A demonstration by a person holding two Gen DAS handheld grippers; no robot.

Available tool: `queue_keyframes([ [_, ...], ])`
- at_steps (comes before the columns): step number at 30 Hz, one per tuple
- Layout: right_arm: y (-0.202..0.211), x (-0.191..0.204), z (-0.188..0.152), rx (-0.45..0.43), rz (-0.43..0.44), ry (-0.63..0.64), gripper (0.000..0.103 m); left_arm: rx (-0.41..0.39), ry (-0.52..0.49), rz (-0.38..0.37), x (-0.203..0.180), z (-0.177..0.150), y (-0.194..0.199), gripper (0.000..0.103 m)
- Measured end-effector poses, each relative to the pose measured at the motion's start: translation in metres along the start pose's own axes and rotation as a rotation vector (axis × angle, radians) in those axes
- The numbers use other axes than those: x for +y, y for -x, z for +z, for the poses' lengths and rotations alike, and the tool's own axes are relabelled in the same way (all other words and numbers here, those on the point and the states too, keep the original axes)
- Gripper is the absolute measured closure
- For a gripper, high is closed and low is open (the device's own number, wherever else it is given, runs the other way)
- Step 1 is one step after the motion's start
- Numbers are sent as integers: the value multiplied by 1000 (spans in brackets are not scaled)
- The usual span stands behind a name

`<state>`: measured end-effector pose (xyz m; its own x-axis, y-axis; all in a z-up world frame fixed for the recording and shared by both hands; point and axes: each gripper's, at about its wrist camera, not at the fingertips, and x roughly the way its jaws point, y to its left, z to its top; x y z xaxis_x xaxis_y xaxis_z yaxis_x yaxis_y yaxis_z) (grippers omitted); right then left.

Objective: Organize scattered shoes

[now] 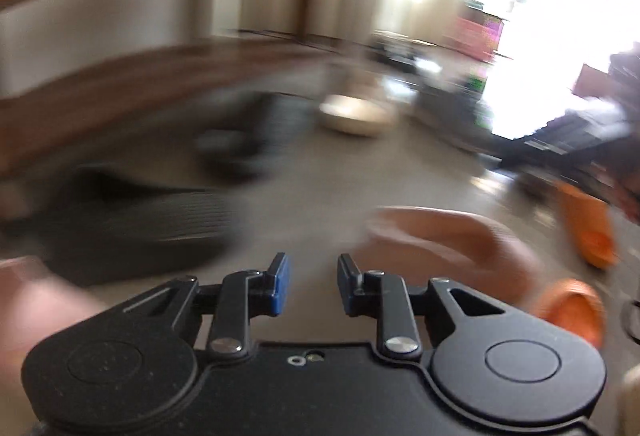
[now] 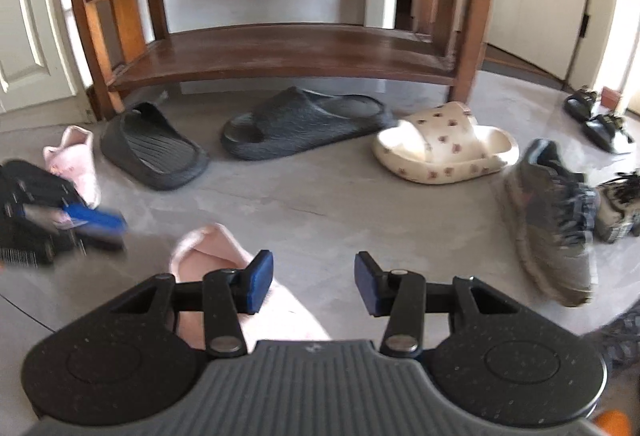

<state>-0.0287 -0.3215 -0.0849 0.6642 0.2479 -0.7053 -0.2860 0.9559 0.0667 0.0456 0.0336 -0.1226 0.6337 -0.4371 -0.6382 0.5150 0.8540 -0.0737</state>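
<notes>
Shoes lie scattered on the grey floor in front of a wooden shoe rack (image 2: 280,52). My right gripper (image 2: 314,282) is open and empty, hanging over a pink slipper (image 2: 208,248) that lies under its left finger. A second pink slipper (image 2: 74,156) lies far left. My left gripper (image 2: 94,220) hovers between the two pink slippers. In the blurred left wrist view, the left gripper (image 1: 313,286) is open by a narrow gap with nothing in it; a pink slipper (image 1: 440,240) lies just right of its tips and a dark slide (image 1: 140,224) to the left.
Two dark slides (image 2: 152,148) (image 2: 304,124) and a cream printed slide (image 2: 444,144) lie before the rack. A grey sneaker (image 2: 556,220), another sneaker (image 2: 616,208) and black sandals (image 2: 600,120) lie to the right. Orange slides (image 1: 588,232) (image 1: 576,310) show in the left wrist view.
</notes>
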Motion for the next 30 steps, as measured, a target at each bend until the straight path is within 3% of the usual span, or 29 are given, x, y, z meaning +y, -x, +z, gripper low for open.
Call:
queue_keyframes([
  [4,-15,36,13,-24,78,46,54,-20,120,216,64,-6,26,75],
  [5,-21,46,17,-23,102,53,54,-15,133,240,73,-6,28,68],
  [10,-49,97,34,12,189,75,54,14,93,275,108,-8,22,65],
  [15,-48,131,44,21,190,154,54,131,75,158,137,-12,-6,63],
  [16,-45,136,45,22,174,174,53,151,75,137,142,-16,-8,60],
  [17,-43,137,44,26,164,180,53,173,74,111,144,-19,-11,48],
  [20,-36,134,40,47,118,186,53,179,71,61,138,-28,-16,49],
  [21,-34,131,38,55,97,183,53,177,78,38,136,-29,-18,50],
  [23,-31,123,36,64,71,170,53,177,116,-36,132,-33,-18,77],
  [25,-29,110,34,64,33,141,53,182,145,-111,125,-37,-19,89],
  [30,-21,75,33,51,-59,63,53,202,86,-256,68,-37,-26,97],
])
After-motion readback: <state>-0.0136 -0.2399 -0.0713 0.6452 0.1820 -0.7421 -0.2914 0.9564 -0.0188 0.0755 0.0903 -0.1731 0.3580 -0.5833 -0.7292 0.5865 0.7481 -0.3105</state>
